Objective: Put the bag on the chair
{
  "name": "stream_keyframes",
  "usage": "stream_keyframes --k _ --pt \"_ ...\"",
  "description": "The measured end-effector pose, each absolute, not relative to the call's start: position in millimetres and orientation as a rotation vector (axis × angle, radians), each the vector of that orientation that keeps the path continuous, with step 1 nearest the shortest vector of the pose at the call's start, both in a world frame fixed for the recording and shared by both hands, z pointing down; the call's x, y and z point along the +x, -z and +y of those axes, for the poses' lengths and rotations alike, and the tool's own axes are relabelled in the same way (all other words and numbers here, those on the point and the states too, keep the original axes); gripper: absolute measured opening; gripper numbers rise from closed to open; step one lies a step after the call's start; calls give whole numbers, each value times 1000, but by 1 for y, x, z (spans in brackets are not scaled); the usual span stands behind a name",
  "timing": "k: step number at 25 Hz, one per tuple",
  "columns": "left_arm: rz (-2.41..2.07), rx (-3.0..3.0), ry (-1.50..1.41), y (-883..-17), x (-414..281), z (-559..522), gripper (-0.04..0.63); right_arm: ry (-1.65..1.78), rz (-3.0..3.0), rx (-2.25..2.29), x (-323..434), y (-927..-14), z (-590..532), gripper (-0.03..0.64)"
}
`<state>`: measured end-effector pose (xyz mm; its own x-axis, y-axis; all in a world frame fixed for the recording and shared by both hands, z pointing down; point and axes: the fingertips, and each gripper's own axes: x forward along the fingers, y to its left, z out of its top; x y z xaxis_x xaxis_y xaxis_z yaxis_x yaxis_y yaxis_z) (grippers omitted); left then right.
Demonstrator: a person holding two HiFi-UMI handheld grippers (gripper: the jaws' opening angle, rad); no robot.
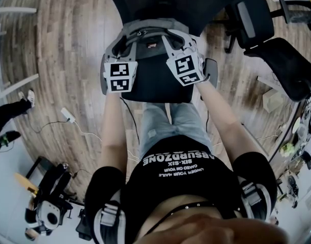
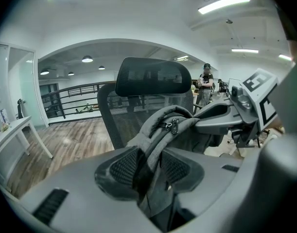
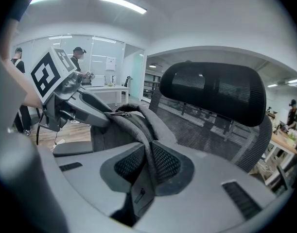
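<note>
A grey bag (image 1: 145,40) hangs between my two grippers, over the black seat (image 1: 154,89) of an office chair. I cannot tell whether it rests on the seat. The left gripper (image 1: 118,76) is shut on a grey strap of the bag (image 2: 170,126), which runs up between its pads (image 2: 120,167). The right gripper (image 1: 185,66) is likewise shut on a strap of the bag (image 3: 134,119), pinched between its pads (image 3: 165,161). The chair's mesh back and headrest (image 2: 153,76) stand right behind the bag, and the headrest (image 3: 214,92) also fills the right gripper view.
Two more black office chairs (image 1: 257,19) (image 1: 292,65) stand at the right. A white table frame (image 1: 12,44) is at the left, and a power strip with cable (image 1: 68,116) lies on the wood floor. Dark equipment (image 1: 48,202) sits at lower left. People stand far back (image 2: 205,81).
</note>
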<state>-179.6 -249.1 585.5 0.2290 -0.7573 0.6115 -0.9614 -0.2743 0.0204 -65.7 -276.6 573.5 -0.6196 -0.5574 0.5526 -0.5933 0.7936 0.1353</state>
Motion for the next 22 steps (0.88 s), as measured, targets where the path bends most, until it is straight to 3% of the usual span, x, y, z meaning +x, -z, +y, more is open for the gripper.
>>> stream_keyframes --k 22 --pt "-1682 2195 -581 -608 -152 -271 153 -107 -2290 870 -37 -606 -299 58"
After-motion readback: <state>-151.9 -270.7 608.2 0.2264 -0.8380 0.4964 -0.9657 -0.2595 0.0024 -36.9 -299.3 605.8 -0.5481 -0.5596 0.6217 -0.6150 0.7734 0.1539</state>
